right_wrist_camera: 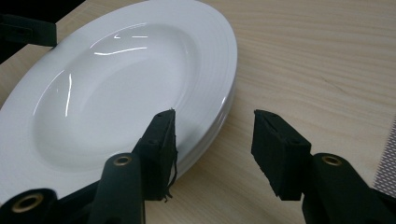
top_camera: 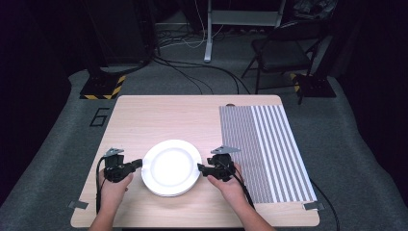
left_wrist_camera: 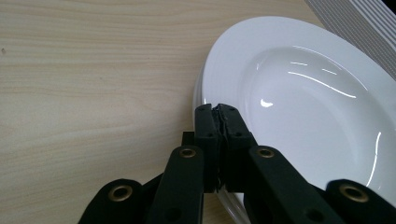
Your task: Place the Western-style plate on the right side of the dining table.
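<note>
My high view looks forward and down on the whole table (top_camera: pixel 159 115). Each gripper view rides low and close behind its own jaws, aimed at the stacked white plates (top_camera: pixel 171 167) (left_wrist_camera: pixel 299 98) (right_wrist_camera: pixel 116 88), which all three views share.

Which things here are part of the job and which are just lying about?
In use:
white plates, stacked
left hand-held gripper, shut at the plate rim
right hand-held gripper, open at the opposite rim

Lying about:
striped mat
folding chair
floor cables
</note>
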Demonstrator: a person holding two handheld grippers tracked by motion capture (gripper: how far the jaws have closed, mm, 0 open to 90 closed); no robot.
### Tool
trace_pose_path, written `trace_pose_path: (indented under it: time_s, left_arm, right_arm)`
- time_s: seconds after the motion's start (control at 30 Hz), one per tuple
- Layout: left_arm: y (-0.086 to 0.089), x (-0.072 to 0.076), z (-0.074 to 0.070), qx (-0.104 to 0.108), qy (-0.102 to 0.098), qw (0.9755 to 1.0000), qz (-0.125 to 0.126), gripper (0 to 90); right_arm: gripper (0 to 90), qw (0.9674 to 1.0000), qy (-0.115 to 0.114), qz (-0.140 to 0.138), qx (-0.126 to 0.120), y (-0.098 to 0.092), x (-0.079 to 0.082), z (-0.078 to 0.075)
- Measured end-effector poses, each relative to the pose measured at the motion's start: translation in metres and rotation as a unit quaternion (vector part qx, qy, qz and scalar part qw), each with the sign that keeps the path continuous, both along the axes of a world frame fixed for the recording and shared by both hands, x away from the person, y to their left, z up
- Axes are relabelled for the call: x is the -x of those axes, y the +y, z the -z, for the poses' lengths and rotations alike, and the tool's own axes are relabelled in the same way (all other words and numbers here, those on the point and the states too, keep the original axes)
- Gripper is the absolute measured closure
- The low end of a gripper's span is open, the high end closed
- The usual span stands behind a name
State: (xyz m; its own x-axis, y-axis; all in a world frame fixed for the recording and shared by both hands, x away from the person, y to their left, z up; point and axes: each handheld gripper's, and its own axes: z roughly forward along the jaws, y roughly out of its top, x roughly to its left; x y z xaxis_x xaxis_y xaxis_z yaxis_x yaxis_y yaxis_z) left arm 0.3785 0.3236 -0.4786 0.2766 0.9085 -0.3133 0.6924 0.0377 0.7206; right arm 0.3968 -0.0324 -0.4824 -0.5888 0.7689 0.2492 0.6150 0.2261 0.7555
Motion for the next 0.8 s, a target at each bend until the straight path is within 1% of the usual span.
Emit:
trace_pose_path:
  time_s: [0.03,0.07,0.1,0.13,0.17,0.2,0.23,0.27,0.3,0.43,0.47,0.5,0.53,0.57,0.63,0.67,0.7,0.73,0.8]
  left_arm:
    - [0.0,0.0,0.0,-0.004,0.0,1.0,0.004,87.3]
    - [0.0,0.0,0.0,-0.004,0.0,1.0,0.004,87.3]
    - [0.0,0.001,0.0,0.001,0.0,1.0,0.0,87.3]
    - [0.0,0.001,0.0,0.002,0.002,1.0,0.0,87.2]
    - [0.0,0.001,0.001,0.003,-0.001,1.0,-0.001,87.0]
    - [0.0,0.001,0.001,0.003,-0.001,1.0,-0.001,86.9]
    - [-0.001,0.002,0.001,0.002,-0.002,1.0,-0.003,86.9]
    - [-0.001,0.002,0.001,0.002,-0.002,1.0,-0.003,86.9]
    - [-0.001,0.003,0.001,-0.001,-0.001,1.0,-0.001,86.8]
    - [-0.001,0.003,0.001,0.0,-0.002,1.0,-0.002,86.8]
    - [-0.001,0.003,0.001,0.001,-0.002,1.0,-0.003,86.8]
    - [0.0,0.003,0.001,0.004,-0.002,1.0,-0.002,86.7]
    - [0.0,0.003,0.001,0.004,-0.002,1.0,-0.002,86.6]
    - [0.001,0.002,0.002,0.004,-0.003,1.0,0.001,86.6]
    - [0.001,0.002,0.002,0.006,-0.003,1.0,0.001,86.6]
    - [0.001,0.002,0.002,0.007,-0.003,1.0,0.0,86.6]
    - [0.001,0.002,0.002,0.012,-0.001,0.9999,-0.003,86.5]
    - [0.001,0.002,0.002,0.012,-0.001,0.9999,-0.003,86.3]
    - [0.001,0.002,0.003,0.015,-0.002,0.9999,-0.003,86.0]
  right_arm:
    - [49.2,1.0,0.004,-0.002,-0.002,0.002,0.0,0.001]
    - [49.2,1.0,0.004,-0.002,-0.002,0.002,0.0,0.001]
    - [48.9,1.0,0.001,-0.006,0.001,0.003,0.0,0.001]
    - [45.8,0.9999,0.011,-0.011,-0.003,0.005,-0.001,0.002]
    - [45.4,0.9997,0.021,-0.013,-0.008,0.006,-0.002,0.003]
    - [45.4,0.9997,0.021,-0.013,-0.008,0.006,-0.002,0.003]
    - [45.0,0.9994,0.029,-0.011,-0.013,0.008,-0.002,0.004]
    - [45.0,0.9993,0.031,-0.01,-0.017,0.009,-0.003,0.005]
    - [45.5,0.9994,0.029,-0.003,-0.02,0.011,-0.003,0.005]
    - [47.3,0.9991,0.031,0.003,-0.028,0.013,-0.004,0.003]
    - [47.5,0.9989,0.034,0.004,-0.03,0.013,-0.005,0.003]
    - [47.4,0.9988,0.039,0.004,-0.029,0.014,-0.007,0.005]
    - [47.4,0.9991,0.037,0.004,-0.023,0.015,-0.008,0.006]
    - [47.2,0.9989,0.043,0.008,-0.019,0.016,-0.008,0.006]
    - [47.3,0.9989,0.043,0.005,-0.021,0.018,-0.008,0.008]
    - [47.3,0.9986,0.047,0.006,-0.023,0.019,-0.008,0.007]
    - [46.1,0.9988,0.043,0.002,-0.023,0.02,-0.008,0.007]
    - [46.1,0.9988,0.043,0.002,-0.023,0.02,-0.008,0.007]
    - [45.3,0.9992,0.035,0.005,-0.018,0.022,-0.005,0.006]
